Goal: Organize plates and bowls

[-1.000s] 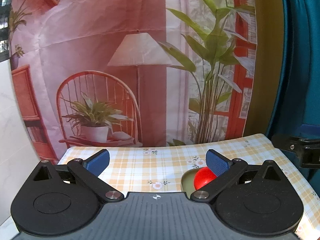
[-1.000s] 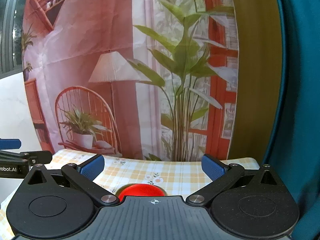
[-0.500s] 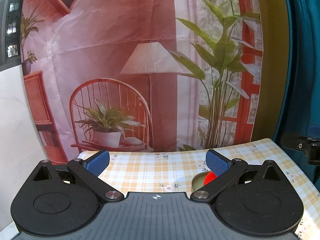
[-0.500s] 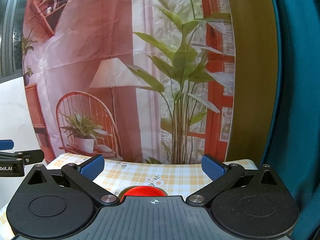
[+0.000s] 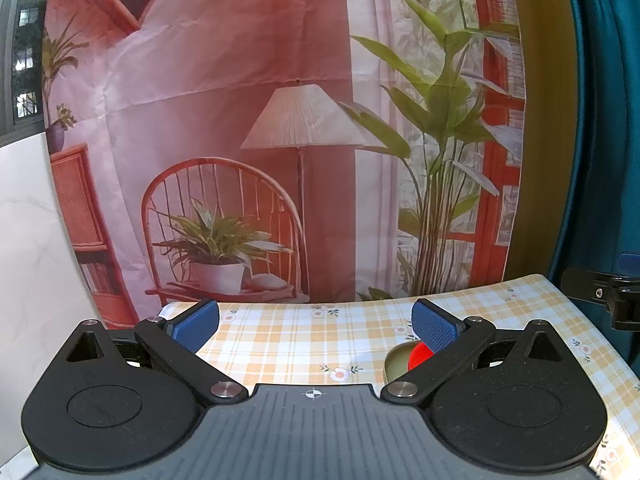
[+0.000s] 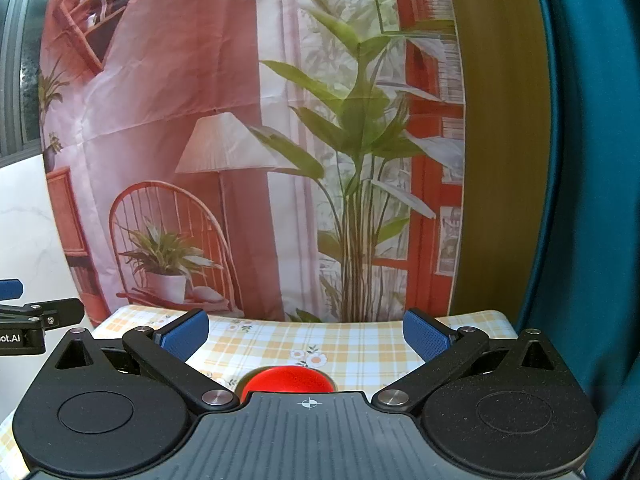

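Note:
A red bowl (image 5: 419, 354) sits inside a pale green dish (image 5: 394, 364) on the checked tablecloth, mostly hidden behind my left gripper's right finger. In the right wrist view the same red bowl (image 6: 286, 380) peeks over the gripper body, low and centred. My left gripper (image 5: 315, 322) is open with nothing between its blue pads, held above the cloth to the left of the dishes. My right gripper (image 6: 306, 334) is also open and empty, just above and behind the bowl.
The table with the yellow checked cloth (image 5: 300, 340) ends at a printed backdrop (image 5: 280, 140) of a chair, lamp and plants. A teal curtain (image 6: 592, 200) hangs on the right. A white marble wall (image 5: 28, 240) stands left. The other gripper's tip (image 5: 600, 292) shows at right.
Both grippers have pulled back and tilted up a little, so the dishes show lower and smaller and more of the backdrop is seen. Both stay open.

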The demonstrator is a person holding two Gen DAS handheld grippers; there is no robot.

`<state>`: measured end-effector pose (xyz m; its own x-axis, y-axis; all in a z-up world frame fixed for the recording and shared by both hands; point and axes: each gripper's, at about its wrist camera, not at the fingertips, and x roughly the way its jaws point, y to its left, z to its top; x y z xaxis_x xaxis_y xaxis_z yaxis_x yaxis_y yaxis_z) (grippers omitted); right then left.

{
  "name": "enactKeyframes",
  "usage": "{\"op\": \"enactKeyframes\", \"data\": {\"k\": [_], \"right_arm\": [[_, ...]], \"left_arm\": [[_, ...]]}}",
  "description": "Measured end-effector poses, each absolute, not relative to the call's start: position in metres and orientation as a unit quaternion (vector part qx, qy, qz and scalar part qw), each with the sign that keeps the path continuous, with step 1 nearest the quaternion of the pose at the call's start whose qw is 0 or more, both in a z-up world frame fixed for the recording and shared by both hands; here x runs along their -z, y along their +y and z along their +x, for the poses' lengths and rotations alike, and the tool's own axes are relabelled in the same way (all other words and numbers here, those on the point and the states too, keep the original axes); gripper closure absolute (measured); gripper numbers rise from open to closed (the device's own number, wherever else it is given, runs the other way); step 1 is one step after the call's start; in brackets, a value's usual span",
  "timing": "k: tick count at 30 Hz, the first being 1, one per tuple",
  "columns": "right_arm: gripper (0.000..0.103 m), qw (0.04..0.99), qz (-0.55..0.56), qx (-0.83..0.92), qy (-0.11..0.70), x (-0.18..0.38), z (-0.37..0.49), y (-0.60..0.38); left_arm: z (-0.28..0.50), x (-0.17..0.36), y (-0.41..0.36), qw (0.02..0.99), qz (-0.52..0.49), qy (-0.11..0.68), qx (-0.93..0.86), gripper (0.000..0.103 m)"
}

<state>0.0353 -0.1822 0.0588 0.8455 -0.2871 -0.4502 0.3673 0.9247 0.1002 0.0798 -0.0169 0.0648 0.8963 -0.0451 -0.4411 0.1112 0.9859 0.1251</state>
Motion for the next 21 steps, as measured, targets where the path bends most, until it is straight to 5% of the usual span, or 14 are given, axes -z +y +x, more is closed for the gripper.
{"op": "enactKeyframes", "data": {"k": [21], "right_arm": [[0.0,0.956,0.091,0.171,0.218,-0.0591,0.0351,-0.1828]], "left_arm": [[0.0813,-0.0631,-0.0181,0.97,0.07,0.226,0.046,0.0]]}}
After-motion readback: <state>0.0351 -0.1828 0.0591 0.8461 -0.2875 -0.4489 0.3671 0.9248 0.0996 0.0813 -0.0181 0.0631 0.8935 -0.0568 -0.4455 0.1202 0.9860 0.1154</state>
